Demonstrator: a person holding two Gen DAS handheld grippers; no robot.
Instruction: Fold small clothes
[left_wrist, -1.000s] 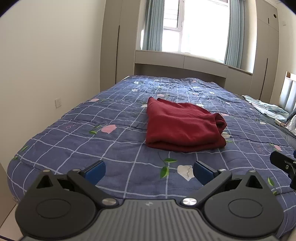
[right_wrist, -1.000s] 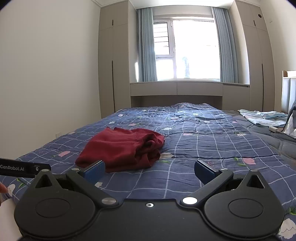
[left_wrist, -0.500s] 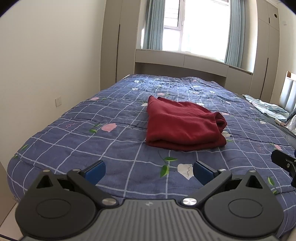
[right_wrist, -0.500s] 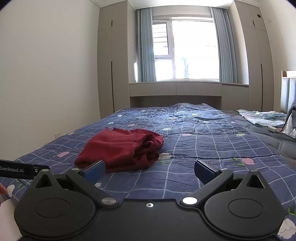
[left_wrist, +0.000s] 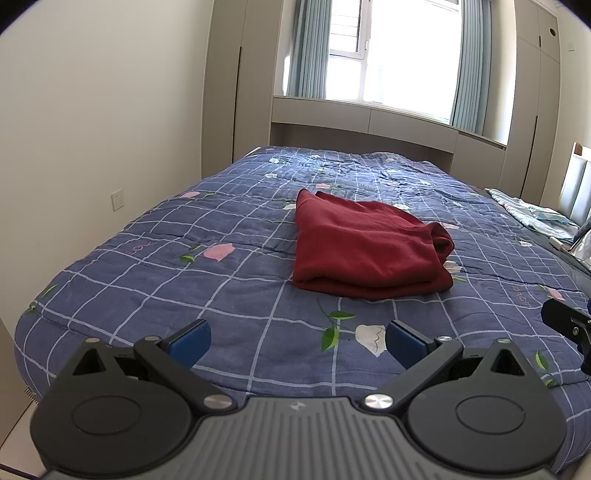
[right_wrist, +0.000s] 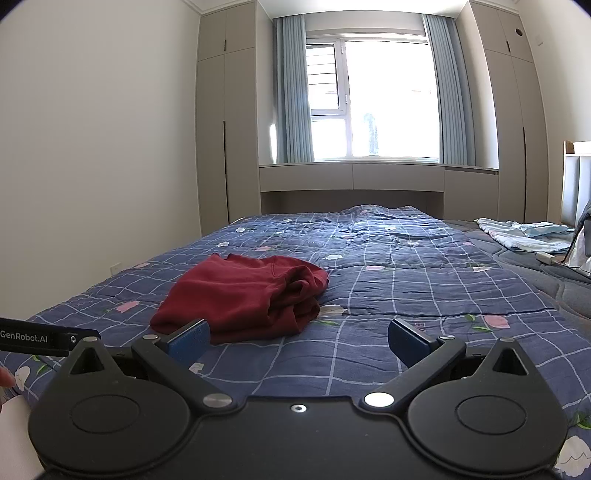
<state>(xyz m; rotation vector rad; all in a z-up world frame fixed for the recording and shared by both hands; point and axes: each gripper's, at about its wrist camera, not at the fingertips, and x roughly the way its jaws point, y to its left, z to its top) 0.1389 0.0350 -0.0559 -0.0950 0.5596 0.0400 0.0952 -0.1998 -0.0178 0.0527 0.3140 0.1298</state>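
Observation:
A dark red garment (left_wrist: 365, 249) lies folded into a thick stack on the blue checked quilt (left_wrist: 177, 280), near the middle of the bed. My left gripper (left_wrist: 297, 341) is open and empty, hovering over the bed's near edge, well short of the garment. In the right wrist view the same red garment (right_wrist: 247, 299) sits left of centre. My right gripper (right_wrist: 299, 341) is also open and empty, its left blue pad just in front of the garment's near edge without touching it. Part of the right gripper (left_wrist: 569, 325) shows at the left view's right edge.
Light blue clothes (right_wrist: 524, 236) lie at the bed's far right beside a grey headboard (right_wrist: 576, 184). Tall wardrobes and a window shelf (right_wrist: 351, 177) stand beyond the bed. A wall (left_wrist: 92, 129) runs along the left. The left gripper's body (right_wrist: 40, 338) shows low left.
Both grippers have tilted slightly upward, so the bed and garment sit a little lower in each view. The garment has not moved and both jaws stay open.

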